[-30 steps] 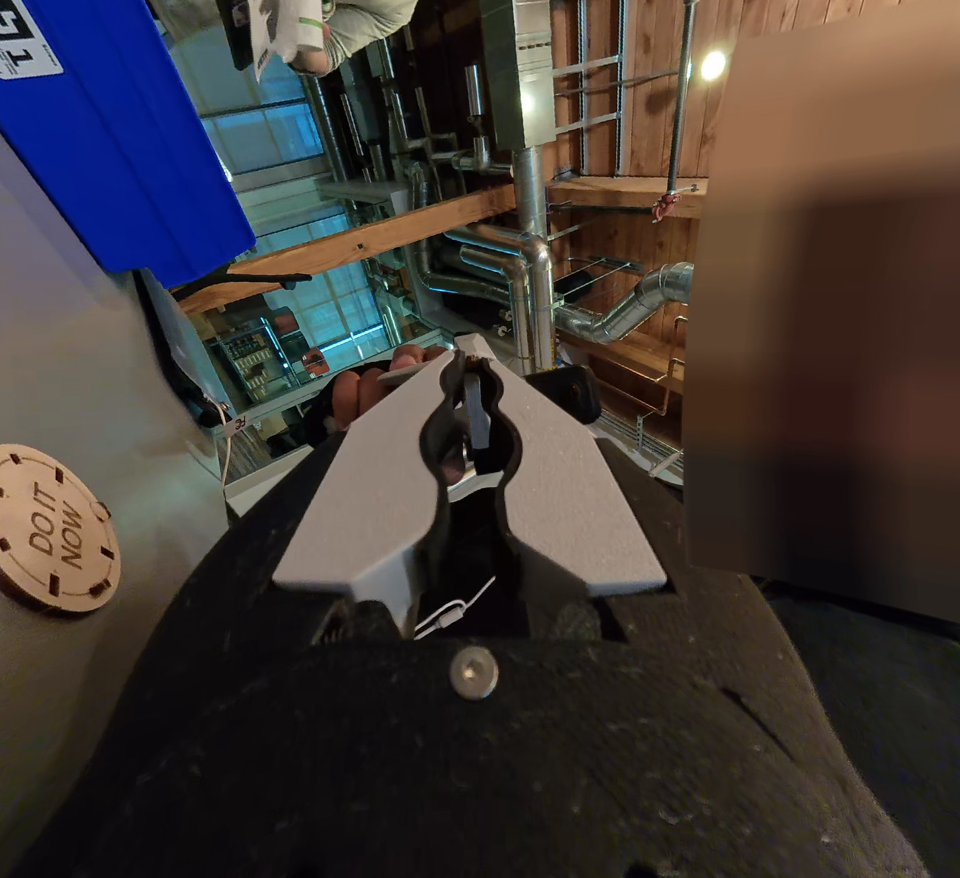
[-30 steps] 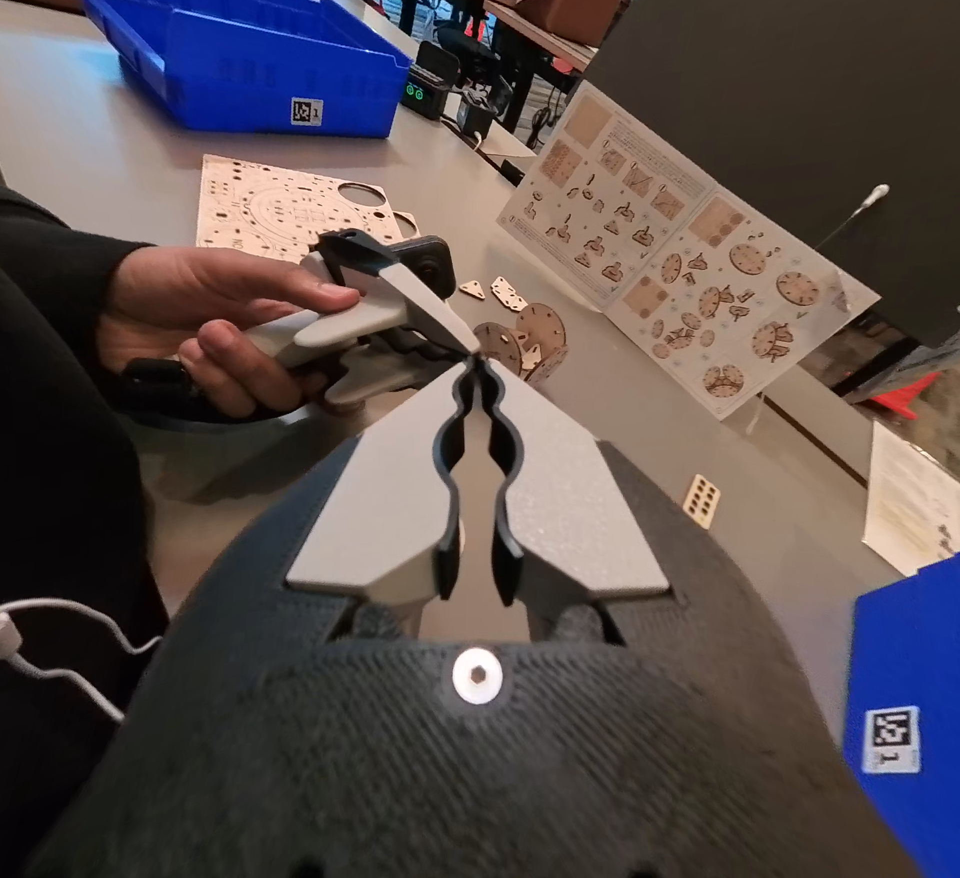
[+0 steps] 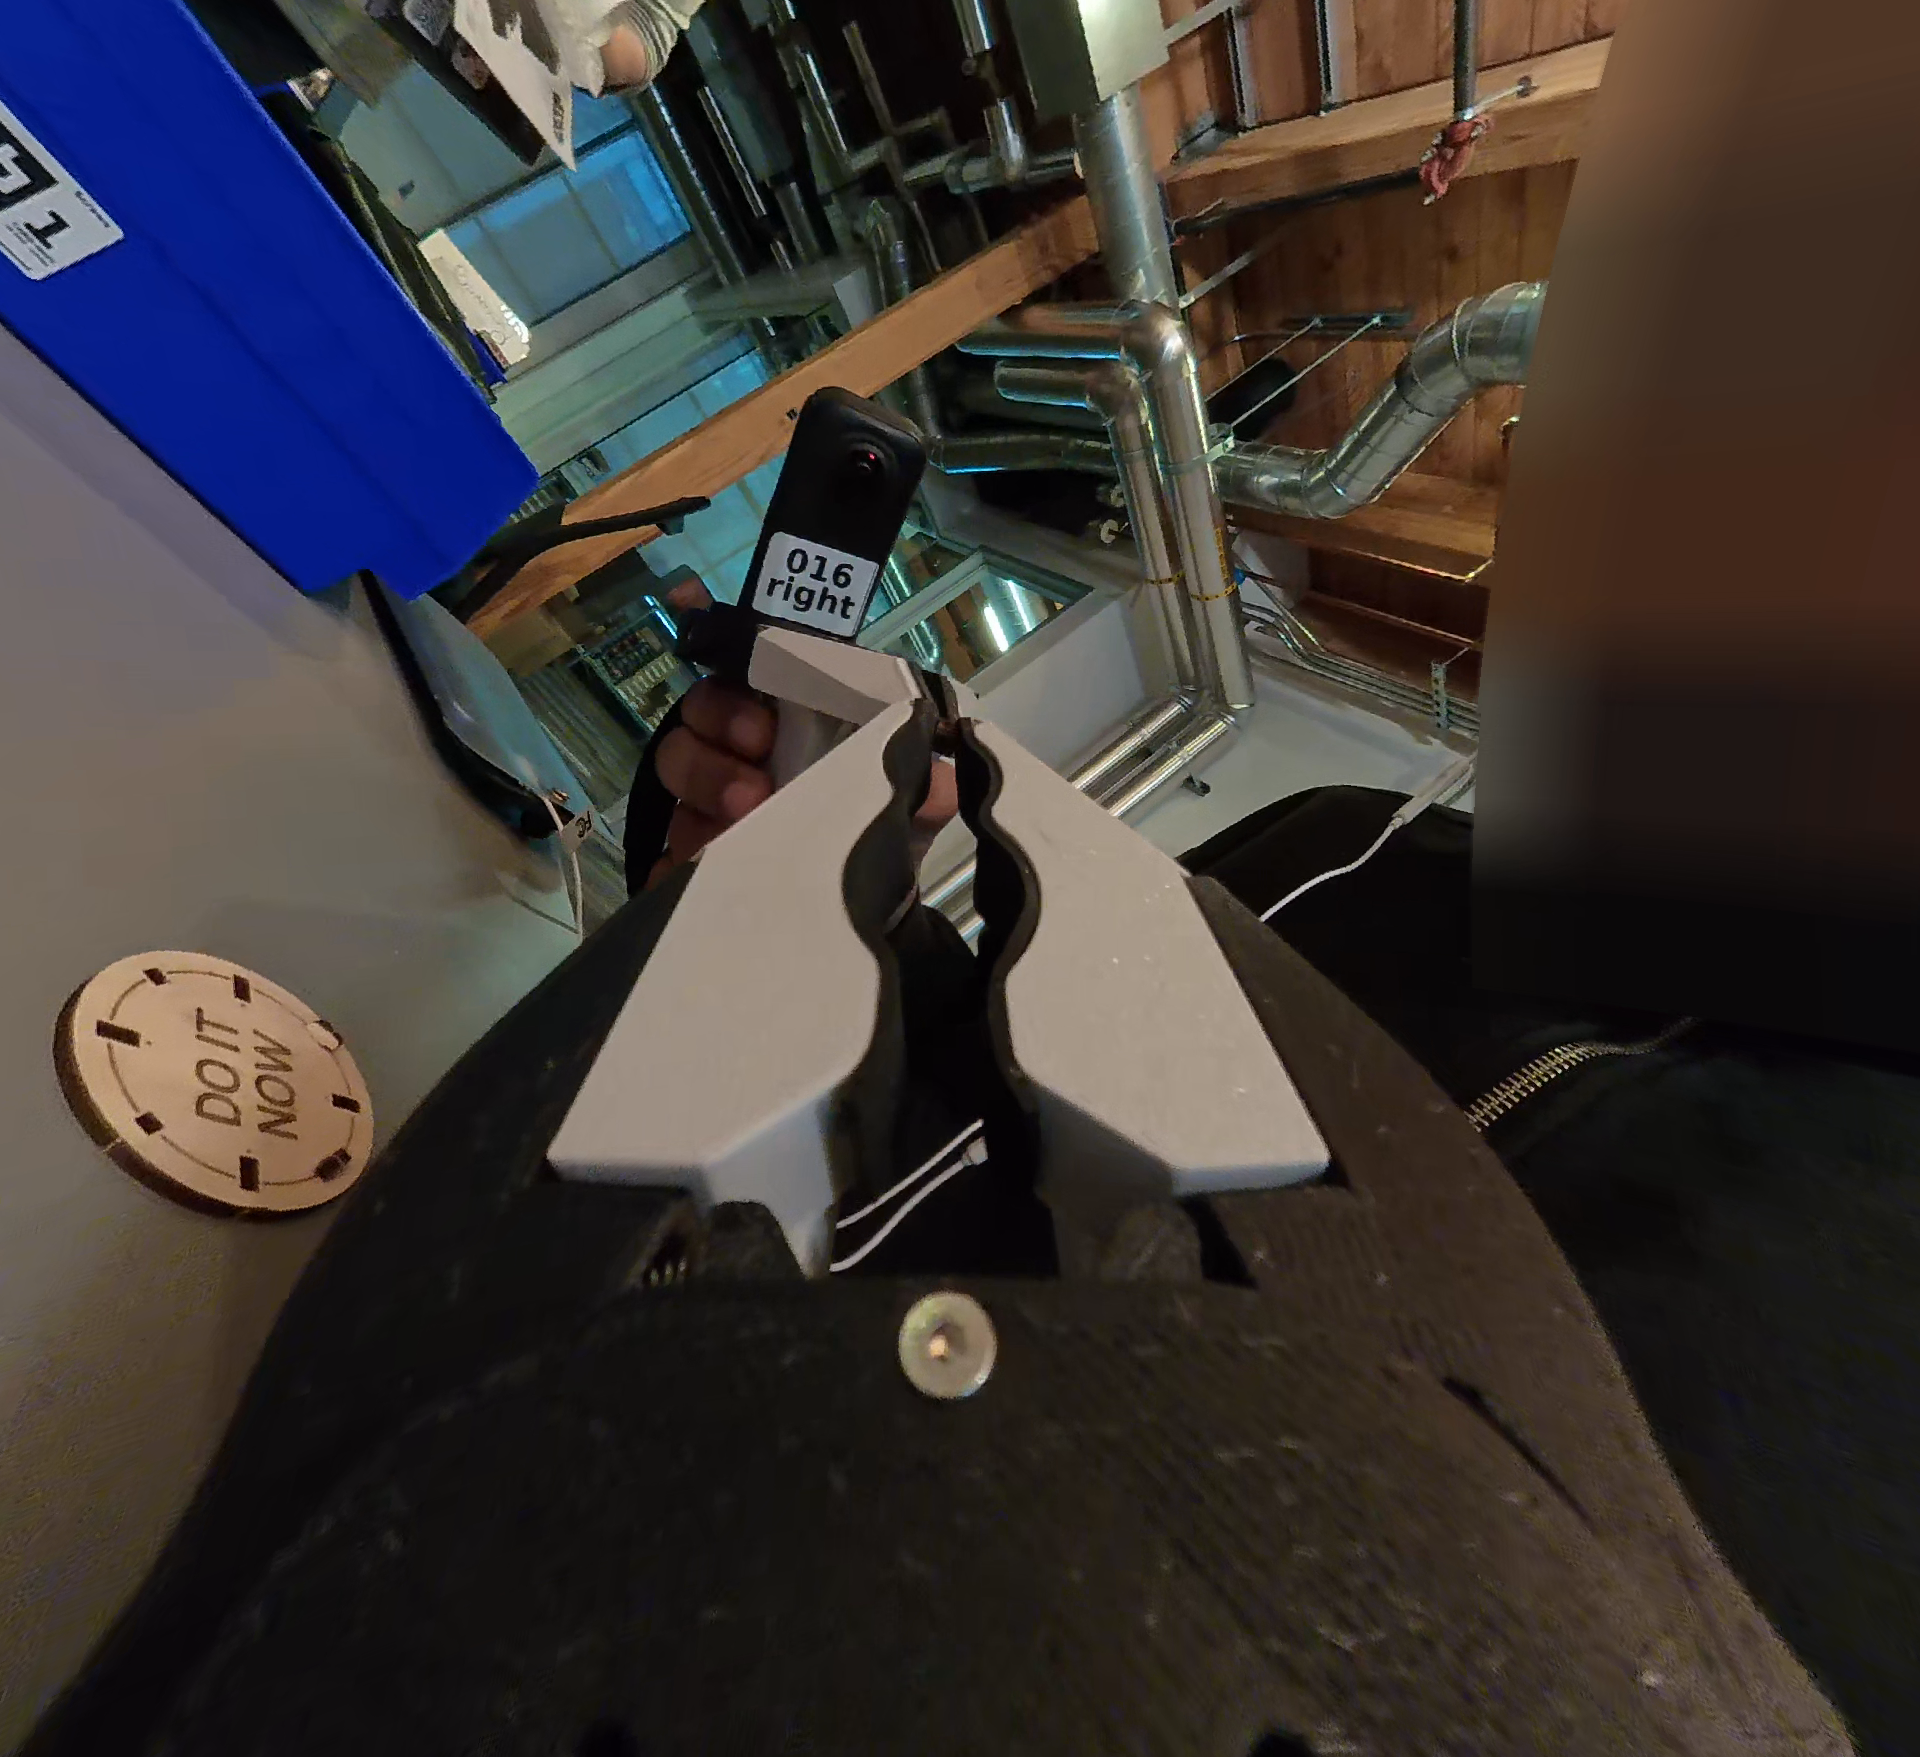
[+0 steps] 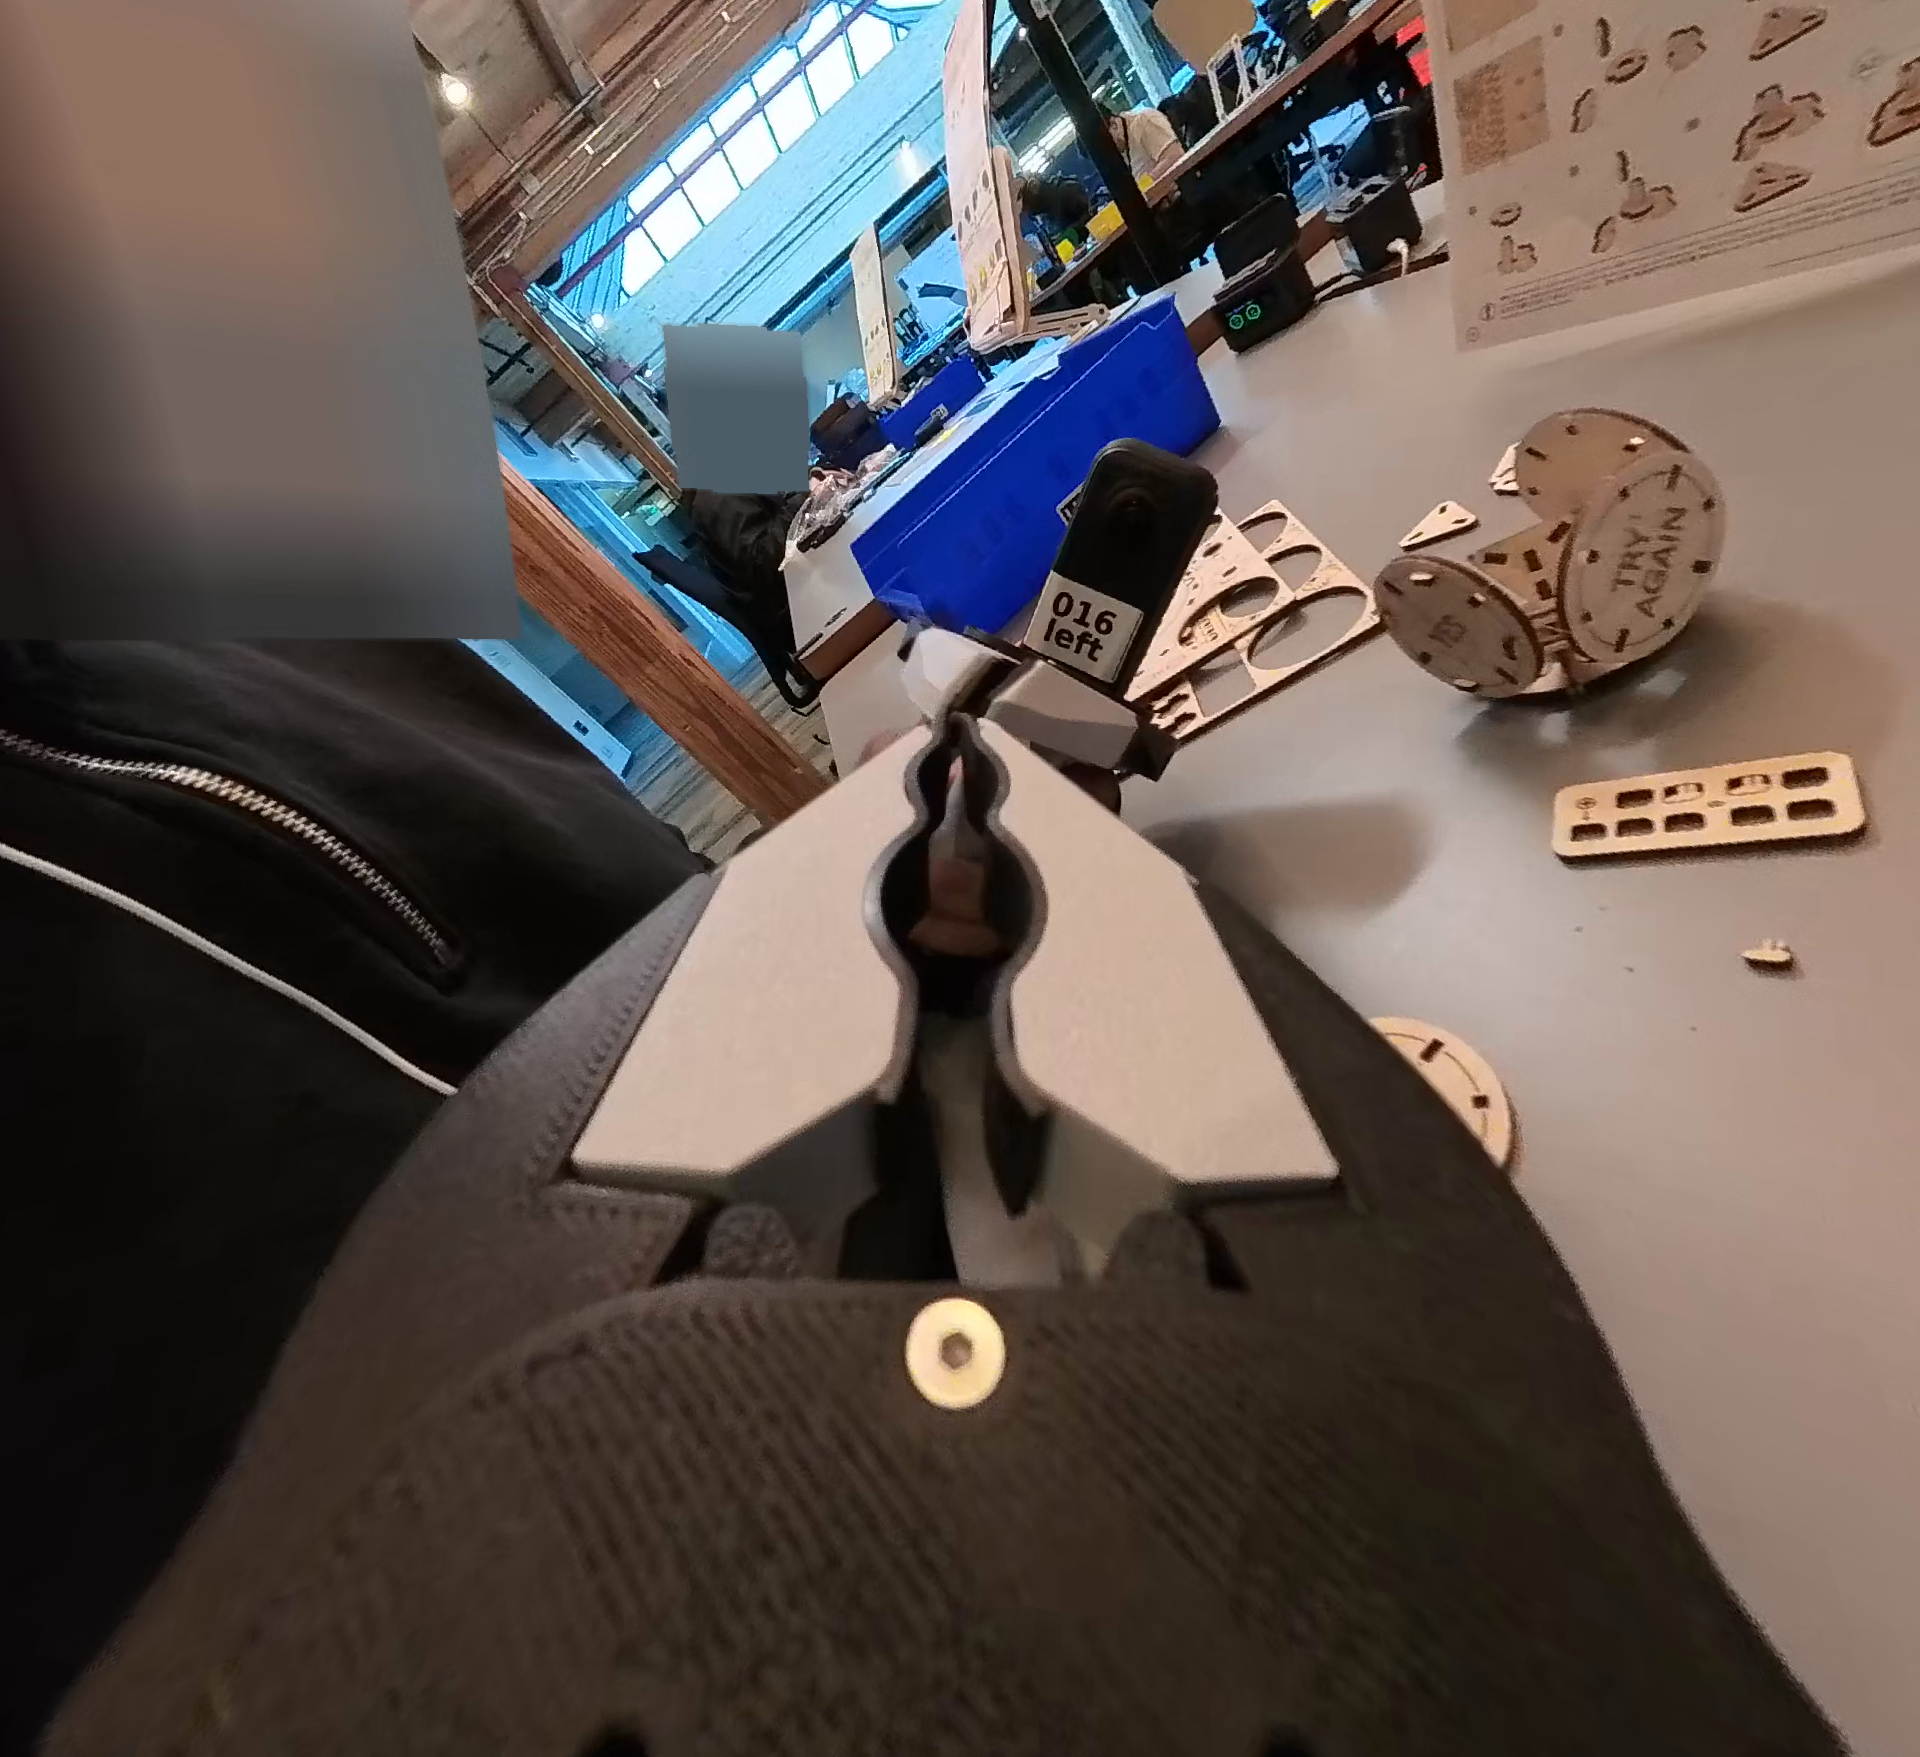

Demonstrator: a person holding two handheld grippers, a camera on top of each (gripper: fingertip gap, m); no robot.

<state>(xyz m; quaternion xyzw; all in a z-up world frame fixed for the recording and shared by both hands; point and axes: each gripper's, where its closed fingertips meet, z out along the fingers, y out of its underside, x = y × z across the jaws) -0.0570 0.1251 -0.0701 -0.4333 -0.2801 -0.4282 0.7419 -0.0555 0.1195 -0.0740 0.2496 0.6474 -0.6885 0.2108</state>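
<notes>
Small brown bit (image 3: 945, 726) is the thing to look at here, and it sits right at the very tips of the left gripper (image 3: 941, 739), where the two black pads pinch together. Those fingers are closed down to basically nothing. Honestly I can't tell if the bit is actually clamped or just showing from behind, and it's too tiny to say which way its long side runs. The right gripper (image 4: 961, 751) is nose to nose with the left one, tips just about touching, and its fingers are pressed together at the front too. I can't make out anything of its own between them. So both hands are equally close to the bit, and both are held up off the grey table (image 4: 1455, 876). Everything else is well away from the fingers. The wooden drum (image 4: 1558, 564) lies on its side ahead and to the right of the right fingers. The slotted wooden strip (image 4: 1704, 803) is off to the right, and a round wooden disc (image 3: 213, 1084) lies flat out left of the left fingers.
</notes>
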